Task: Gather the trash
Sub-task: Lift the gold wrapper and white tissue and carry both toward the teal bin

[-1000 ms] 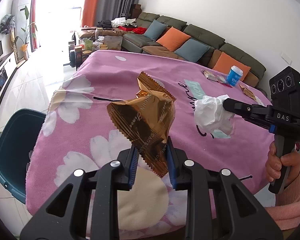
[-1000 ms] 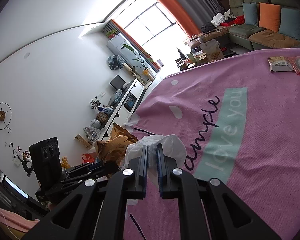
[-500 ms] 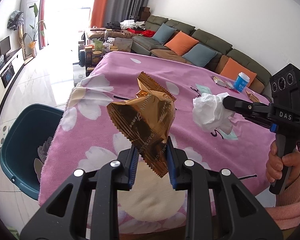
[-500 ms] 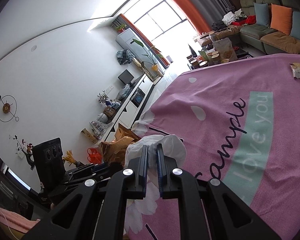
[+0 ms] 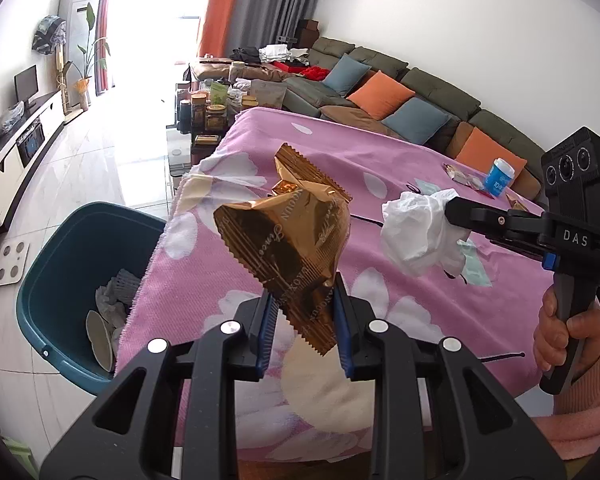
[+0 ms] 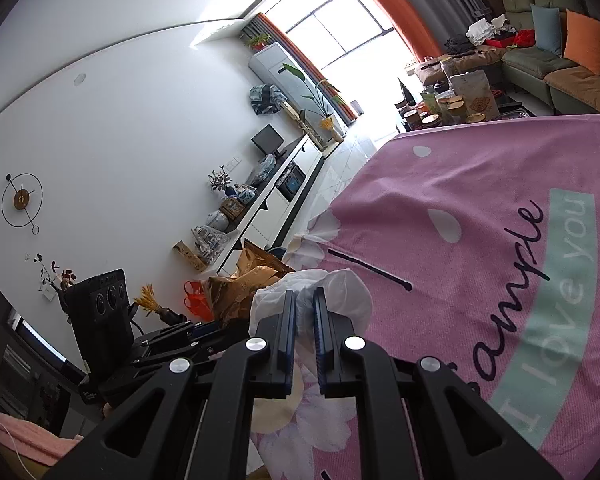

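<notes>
Both pieces of trash are already picked up, so the step in hand looks like the carry to the bin. The left tool (image 5: pixel 302 328) is clamped on the lower corner of a crumpled gold foil wrapper (image 5: pixel 288 244), which stands up above the jaws, clear of the pink flowered blanket (image 5: pixel 400 152) that covers the bench. The right tool (image 6: pixel 303 314), its jaws nearly together, pinches a wadded white tissue (image 5: pixel 418 236); in the left wrist view it hangs in the air beside the wrapper, apart from it, with a hand (image 5: pixel 568 336) on the tool's grip. The teal bin (image 5: pixel 56 264) stands on the floor just off the bench's left corner, partly tucked under the blanket's hanging edge, with some pale scraps already inside. The next move, as I judge it, calls for bringing each tool out past the blanket's edge until its load hangs over the open mouth of the bin, and only then opening the jaws. The floor around the bin is open tile, so there is room; the overhanging blanket is the one edge to clear, and light foil or tissue could drift onto it. More litter and a blue cup (image 5: pixel 499 176) lie at the far side.
</notes>
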### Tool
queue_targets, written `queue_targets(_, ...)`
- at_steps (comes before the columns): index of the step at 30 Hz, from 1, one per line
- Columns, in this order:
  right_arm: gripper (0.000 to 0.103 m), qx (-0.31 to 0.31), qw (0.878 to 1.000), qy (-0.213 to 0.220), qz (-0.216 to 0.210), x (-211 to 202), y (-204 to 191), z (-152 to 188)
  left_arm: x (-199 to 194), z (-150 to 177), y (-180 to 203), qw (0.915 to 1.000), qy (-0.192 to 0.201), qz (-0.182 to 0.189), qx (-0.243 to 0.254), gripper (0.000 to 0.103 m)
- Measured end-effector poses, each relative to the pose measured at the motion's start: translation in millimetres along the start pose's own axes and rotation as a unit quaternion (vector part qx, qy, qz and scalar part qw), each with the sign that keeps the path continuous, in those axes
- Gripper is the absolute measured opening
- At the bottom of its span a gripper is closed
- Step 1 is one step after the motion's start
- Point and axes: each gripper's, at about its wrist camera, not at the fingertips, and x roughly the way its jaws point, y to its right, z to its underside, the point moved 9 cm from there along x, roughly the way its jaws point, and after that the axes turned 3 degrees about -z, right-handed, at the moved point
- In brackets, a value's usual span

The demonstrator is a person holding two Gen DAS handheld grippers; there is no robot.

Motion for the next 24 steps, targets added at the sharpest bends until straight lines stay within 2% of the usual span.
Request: queue_targets(24,0.008,-0.023,0.999,-0.036,-0.028,37.2,-31.7,-1.8,-18.3,-0.7,-35.0,0.9990,0.015,-0.034,-0.025,0.026)
